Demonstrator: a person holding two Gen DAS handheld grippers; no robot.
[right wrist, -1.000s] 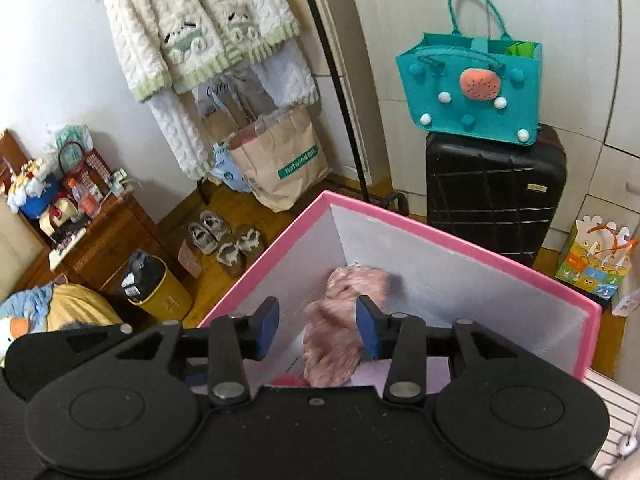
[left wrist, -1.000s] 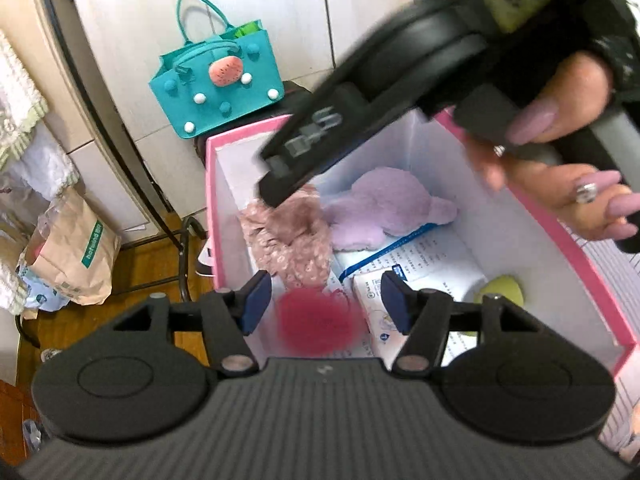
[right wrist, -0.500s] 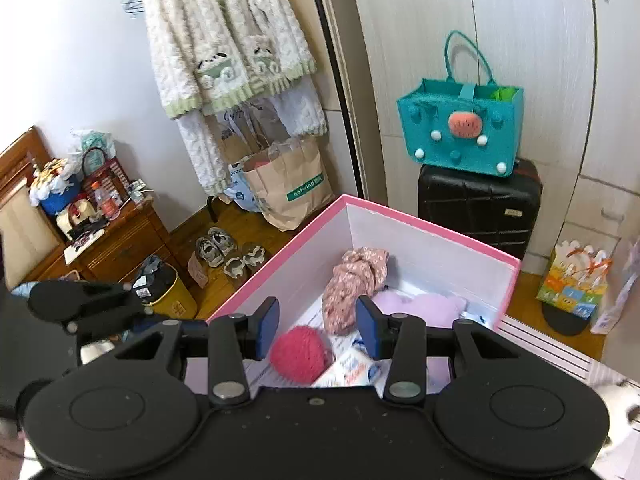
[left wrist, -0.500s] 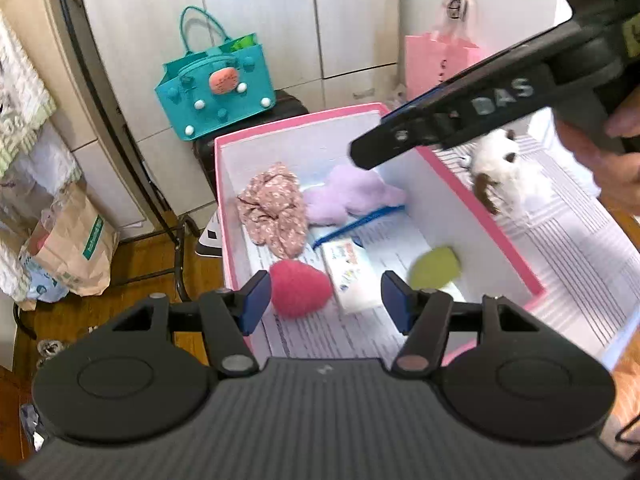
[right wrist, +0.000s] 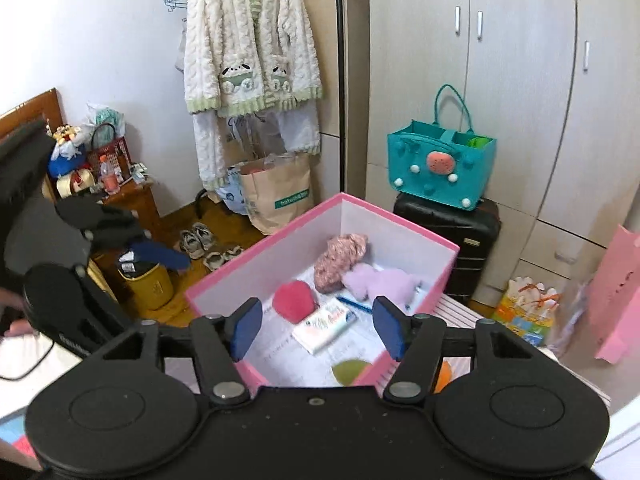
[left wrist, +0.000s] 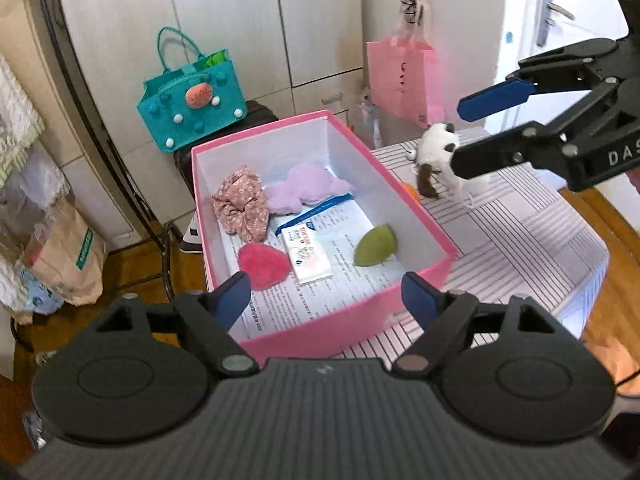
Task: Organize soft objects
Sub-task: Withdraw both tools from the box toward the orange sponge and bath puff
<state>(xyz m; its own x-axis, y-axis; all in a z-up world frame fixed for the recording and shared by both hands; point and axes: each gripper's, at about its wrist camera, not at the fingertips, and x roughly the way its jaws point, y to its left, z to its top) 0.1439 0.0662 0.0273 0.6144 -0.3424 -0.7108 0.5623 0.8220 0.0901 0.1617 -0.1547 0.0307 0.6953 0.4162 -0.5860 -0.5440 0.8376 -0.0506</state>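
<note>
Both of my tongs are spread wide and hold nothing. The left tongs (left wrist: 326,294) hover above the near end of the pink box (left wrist: 404,184), and the right tongs (right wrist: 316,326) hang over its other long side; seen from the left camera, the right tongs (left wrist: 476,132) are up in the air over the striped worktop (left wrist: 520,232).

Inside the box, on its printed paper lining, I see a pink floral scrunchie (left wrist: 240,208) against the far left wall, touching a lilac plush (left wrist: 306,192) beside it. A fuzzy red puff (left wrist: 264,265) lies nearer to me, just beside a small tissue pack (left wrist: 306,254). A green teardrop sponge (left wrist: 376,249) sits apart toward the right wall. A blue strip (left wrist: 316,212) lies between the plush and the tissue pack.

Outside the box, a white and brown plush toy (left wrist: 434,158) rests on the worktop close to the far right wall, and a small orange object (left wrist: 412,190) peeks out just beside the box there.

Behind the box stands a teal bag (right wrist: 440,168) on a black suitcase (right wrist: 468,248).
</note>
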